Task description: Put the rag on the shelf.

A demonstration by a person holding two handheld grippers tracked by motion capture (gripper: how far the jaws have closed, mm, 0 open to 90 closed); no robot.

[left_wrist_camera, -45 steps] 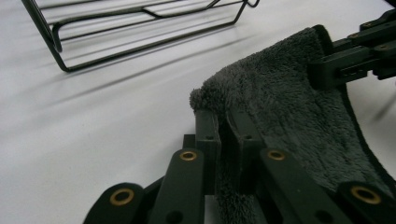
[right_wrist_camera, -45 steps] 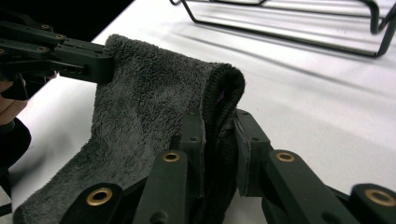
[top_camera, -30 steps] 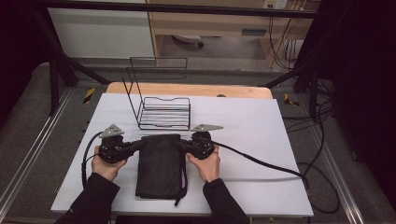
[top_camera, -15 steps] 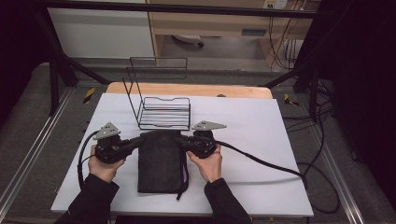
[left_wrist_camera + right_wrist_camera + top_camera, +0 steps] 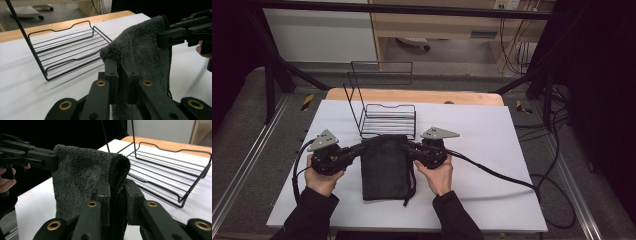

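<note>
1. Left gripper (image 5: 358,149) was clamped on the near-left top corner of the dark towel (image 5: 385,167).
2. Right gripper (image 5: 408,148) was clamped on its right top corner.
3. Towel hung between both, lower part lying on the white table (image 5: 492,150), just before the wire rack (image 5: 388,120).

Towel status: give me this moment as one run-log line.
left gripper: shut on towel corner | right gripper: shut on other corner | wire rack: behind towel

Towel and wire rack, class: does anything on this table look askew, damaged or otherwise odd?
Nothing stands out. The dark towel is folded and pinched at its two far corners by the left gripper and right gripper. The wire rack sits upright just beyond it on the white table, unbent.
</note>
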